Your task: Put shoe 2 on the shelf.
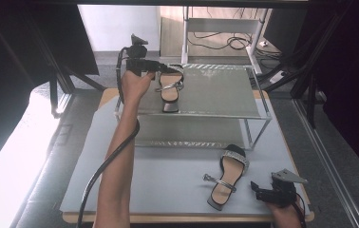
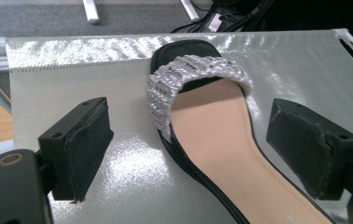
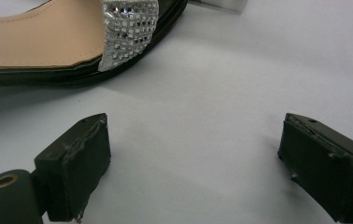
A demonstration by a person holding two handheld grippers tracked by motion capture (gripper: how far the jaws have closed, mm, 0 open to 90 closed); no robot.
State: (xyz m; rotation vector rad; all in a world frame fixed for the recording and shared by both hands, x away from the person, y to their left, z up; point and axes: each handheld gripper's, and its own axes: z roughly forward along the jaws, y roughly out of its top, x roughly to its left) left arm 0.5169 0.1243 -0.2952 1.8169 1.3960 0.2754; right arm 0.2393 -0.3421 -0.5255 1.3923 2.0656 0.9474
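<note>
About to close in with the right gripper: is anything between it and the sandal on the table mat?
Nothing visible. The right gripper sits open beside the sandal on the mat, with bare mat between its jaws and the shoe. The shelf rack stands behind the sandal, off that path.

Sandals: two. One [image 1: 170, 88] on the top shelf [image 1: 215, 92] of the rack, one [image 1: 227, 176] on the table mat [image 1: 168, 175].

Rack: one, with two shelves, the upper and a lower [image 1: 187, 130].

Grippers: two, left [image 1: 156, 68] and right [image 1: 260, 191], each with two black jaws.

Mat: one, grey.

Rhinestone toe straps: one per sandal, two in all.
</note>
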